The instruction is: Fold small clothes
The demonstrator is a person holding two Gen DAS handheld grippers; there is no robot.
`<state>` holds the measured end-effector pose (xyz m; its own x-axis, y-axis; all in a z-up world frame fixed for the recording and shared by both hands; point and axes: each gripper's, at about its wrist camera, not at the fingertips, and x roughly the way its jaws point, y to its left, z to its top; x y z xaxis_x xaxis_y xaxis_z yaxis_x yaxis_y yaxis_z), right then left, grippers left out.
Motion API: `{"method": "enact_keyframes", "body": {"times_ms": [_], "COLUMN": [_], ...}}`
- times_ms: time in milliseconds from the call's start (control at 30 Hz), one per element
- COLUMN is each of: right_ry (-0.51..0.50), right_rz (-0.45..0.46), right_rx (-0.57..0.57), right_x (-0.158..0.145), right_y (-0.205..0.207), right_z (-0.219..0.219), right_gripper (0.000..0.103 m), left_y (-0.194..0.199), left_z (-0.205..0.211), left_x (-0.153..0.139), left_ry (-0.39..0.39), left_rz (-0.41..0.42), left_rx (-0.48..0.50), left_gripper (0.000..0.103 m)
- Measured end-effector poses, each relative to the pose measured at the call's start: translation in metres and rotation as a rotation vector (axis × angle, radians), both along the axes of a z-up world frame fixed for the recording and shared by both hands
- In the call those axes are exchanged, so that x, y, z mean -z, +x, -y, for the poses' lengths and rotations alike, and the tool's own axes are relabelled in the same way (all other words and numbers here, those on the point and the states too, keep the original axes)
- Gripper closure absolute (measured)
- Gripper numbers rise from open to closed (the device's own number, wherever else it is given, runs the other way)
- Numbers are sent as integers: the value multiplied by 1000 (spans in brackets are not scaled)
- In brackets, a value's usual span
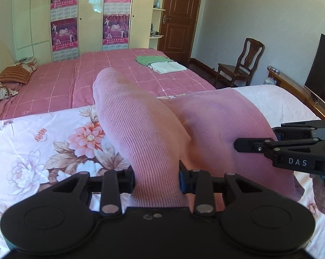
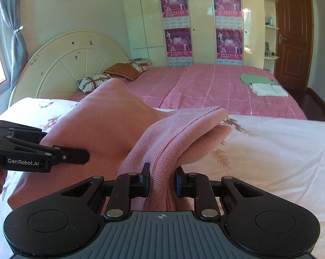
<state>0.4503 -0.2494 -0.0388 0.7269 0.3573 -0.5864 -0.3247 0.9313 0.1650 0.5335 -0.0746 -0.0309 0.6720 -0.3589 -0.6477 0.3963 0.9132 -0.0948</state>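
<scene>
Left gripper clamped on pink knit garment; body marked "GenRobot.AI". Right gripper clamped on same garment; marked "DAS".

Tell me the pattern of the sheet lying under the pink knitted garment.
The white sheet bears a floral print of pink and white flowers, clearest in the left wrist view.

Two fisheye views, each from a hand-held gripper, looking slightly downward and very close over pink knit cloth toward the far wardrobe. The left view faces the door-side corner; the right view faces the headboard. Both share the pink bed and folded clothes
</scene>
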Motion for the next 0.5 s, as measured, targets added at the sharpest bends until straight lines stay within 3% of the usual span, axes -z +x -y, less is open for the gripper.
{"method": "enact_keyframes", "body": {"times_ms": [167, 500], "right_ry": [-28, -22], "right_rz": [18, 13], "right_rx": [-8, -72], "right_x": [-13, -15], "right_y": [-9, -22], "right_z": [-42, -194], "right_gripper": [82, 82], "left_y": [-14, -44], "left_z": [-47, -193], "left_x": [-7, -14], "left_ry": [-10, 31], "left_rz": [20, -8], "left_rx": [-7, -45], "left_gripper": [71, 70]}}
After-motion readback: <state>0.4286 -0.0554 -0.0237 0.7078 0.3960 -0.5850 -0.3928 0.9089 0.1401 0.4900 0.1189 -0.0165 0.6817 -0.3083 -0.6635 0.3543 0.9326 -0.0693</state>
